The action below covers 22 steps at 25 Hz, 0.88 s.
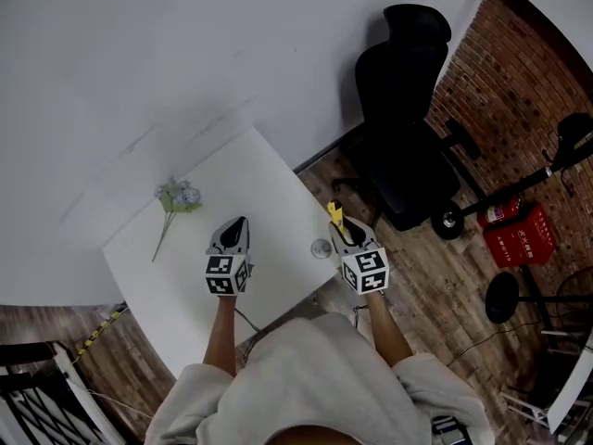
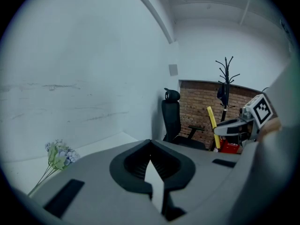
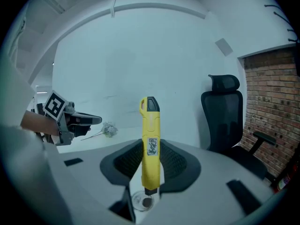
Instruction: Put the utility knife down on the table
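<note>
The right gripper (image 1: 350, 236) is clamped on the yellow utility knife (image 3: 150, 144). Its jaws grip the lower half of the body, and the knife stands upright, black end uppermost, at the right edge of the white table (image 1: 269, 184). The left gripper (image 2: 151, 146) has its jaws together and holds nothing. It is positioned over the table, near a flower sprig (image 1: 176, 197).
</note>
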Each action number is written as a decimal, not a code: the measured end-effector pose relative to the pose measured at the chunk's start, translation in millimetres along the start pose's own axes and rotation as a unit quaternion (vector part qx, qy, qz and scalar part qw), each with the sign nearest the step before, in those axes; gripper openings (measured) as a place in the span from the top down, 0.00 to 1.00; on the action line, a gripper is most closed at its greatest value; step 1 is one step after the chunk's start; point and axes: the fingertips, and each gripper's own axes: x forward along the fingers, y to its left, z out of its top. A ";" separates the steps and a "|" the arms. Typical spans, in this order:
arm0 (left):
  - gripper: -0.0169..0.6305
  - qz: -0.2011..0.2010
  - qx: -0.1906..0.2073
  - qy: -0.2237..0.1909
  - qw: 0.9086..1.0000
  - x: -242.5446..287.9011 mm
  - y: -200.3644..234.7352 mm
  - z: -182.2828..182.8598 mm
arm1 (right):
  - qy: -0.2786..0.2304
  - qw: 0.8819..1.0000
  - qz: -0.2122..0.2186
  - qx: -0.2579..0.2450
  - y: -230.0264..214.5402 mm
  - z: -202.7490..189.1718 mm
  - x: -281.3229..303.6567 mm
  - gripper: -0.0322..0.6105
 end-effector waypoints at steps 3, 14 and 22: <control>0.96 0.007 -0.003 0.007 1.000 15.1 6.1 2.6 | 0.008 1.000 0.005 0.005 -12.3 -1.0 14.6 0.78; 0.96 0.015 -0.010 0.029 0.999 31.6 18.3 -10.7 | 0.035 0.999 0.032 0.015 -8.9 -20.7 46.7 0.78; 0.96 0.002 -0.025 0.049 0.998 34.4 25.1 -35.2 | 0.065 0.997 0.034 0.027 8.9 -45.9 57.6 0.78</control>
